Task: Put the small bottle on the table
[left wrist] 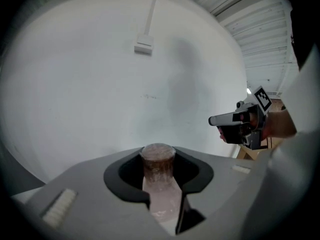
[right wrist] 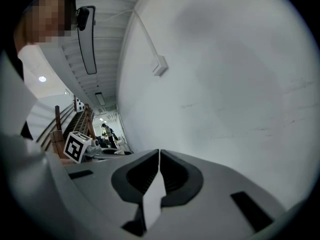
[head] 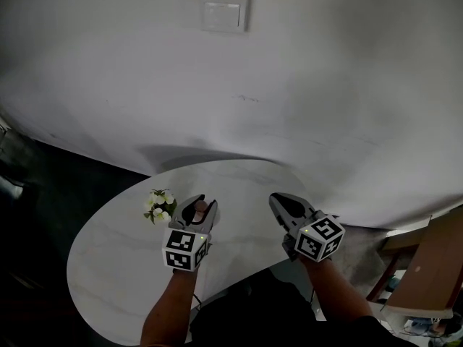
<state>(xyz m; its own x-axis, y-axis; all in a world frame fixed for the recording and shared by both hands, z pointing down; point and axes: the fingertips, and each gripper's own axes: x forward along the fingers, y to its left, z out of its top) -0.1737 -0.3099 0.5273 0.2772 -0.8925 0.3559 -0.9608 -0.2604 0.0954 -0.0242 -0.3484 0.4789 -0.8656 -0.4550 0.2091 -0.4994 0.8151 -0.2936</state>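
Left gripper [left wrist: 159, 159] clamps one small bottle [left wrist: 158, 176]; right gripper [right wrist: 159, 155] closed, empty, both above one table [head: 116, 266].

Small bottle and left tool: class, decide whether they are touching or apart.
Touching. The left gripper view shows the small bottle pinched between the jaws of the left tool, with no gap on either side.

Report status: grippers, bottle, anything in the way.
Left gripper shut on bottle, over table. Right gripper shut, empty. Flowers on table, just left of left gripper.
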